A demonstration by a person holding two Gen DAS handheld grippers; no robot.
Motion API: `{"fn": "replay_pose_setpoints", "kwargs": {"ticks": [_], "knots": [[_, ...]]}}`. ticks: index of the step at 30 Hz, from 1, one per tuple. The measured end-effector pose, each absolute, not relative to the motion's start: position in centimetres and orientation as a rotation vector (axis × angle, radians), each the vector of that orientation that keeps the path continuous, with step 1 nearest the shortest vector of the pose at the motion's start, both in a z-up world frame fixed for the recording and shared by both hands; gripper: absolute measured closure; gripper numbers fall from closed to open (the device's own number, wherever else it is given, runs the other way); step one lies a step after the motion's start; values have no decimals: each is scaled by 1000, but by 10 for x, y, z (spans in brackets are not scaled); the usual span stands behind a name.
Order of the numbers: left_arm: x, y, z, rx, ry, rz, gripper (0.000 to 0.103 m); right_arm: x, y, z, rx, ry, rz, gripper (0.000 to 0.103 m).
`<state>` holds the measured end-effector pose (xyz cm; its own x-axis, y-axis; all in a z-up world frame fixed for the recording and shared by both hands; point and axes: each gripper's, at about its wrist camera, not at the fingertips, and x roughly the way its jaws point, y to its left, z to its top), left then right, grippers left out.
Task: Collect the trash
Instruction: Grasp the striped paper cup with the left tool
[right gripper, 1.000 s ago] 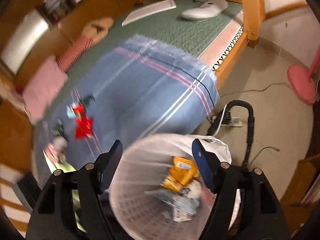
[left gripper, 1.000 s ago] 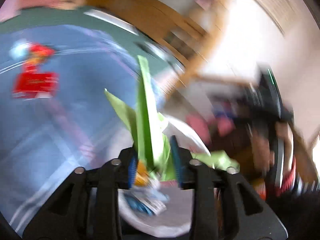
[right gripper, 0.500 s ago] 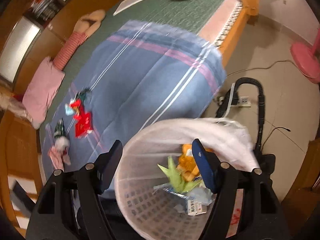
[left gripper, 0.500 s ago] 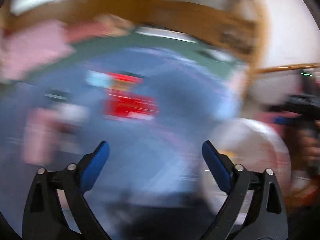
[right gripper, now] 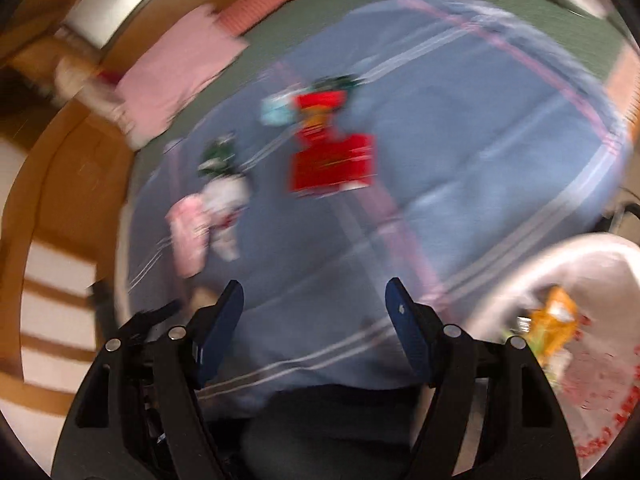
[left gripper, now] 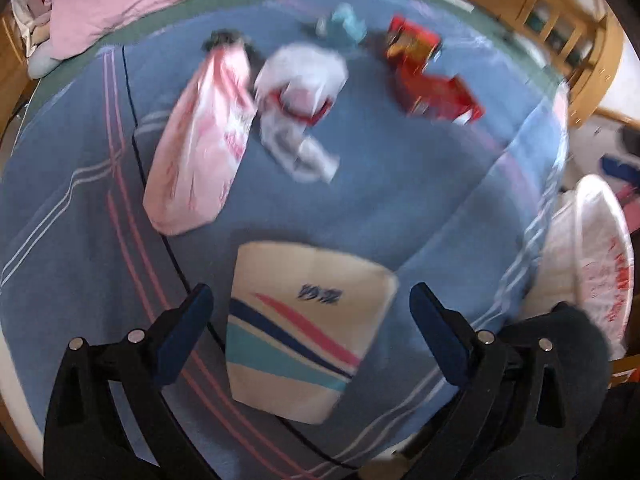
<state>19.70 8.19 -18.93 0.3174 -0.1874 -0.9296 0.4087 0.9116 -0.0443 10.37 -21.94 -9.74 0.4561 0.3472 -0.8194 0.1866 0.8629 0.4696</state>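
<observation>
While left tongs (left gripper: pixel 312 316) gape, cream packet (left gripper: pixel 300 332) lies between.

The blanket (left gripper: pixel 380 184) is blue with pink and white stripes. At 6 o'clock on it lies a cream packet (left gripper: pixel 300 332) with pink, dark blue and teal stripes. At 10 o'clock is a pink and white bag (left gripper: pixel 200 148). At 1 o'clock is a red wrapper (left gripper: pixel 432 80). The pillow (left gripper: pixel 124 0) is pink. The bin bag (right gripper: pixel 592 364) is white with red marks.
</observation>
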Motion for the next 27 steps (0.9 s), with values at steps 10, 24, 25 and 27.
{"fn": "replay_pose_setpoints", "kwargs": {"ticks": [10,24,25,27], "knots": [[209,97,-221,146,1292,-316,24,102,-210,-112,569,1139,50,31],[197,193,-154,-228,1040,103,33,164,-128,-141,552,1114,135,31],[196,201,-154,-271,1036,131,32,170,-117,-142,544,1103,154,31],[191,219,-156,-361,1030,174,32,184,-84,-143,520,1029,222,31]]}}
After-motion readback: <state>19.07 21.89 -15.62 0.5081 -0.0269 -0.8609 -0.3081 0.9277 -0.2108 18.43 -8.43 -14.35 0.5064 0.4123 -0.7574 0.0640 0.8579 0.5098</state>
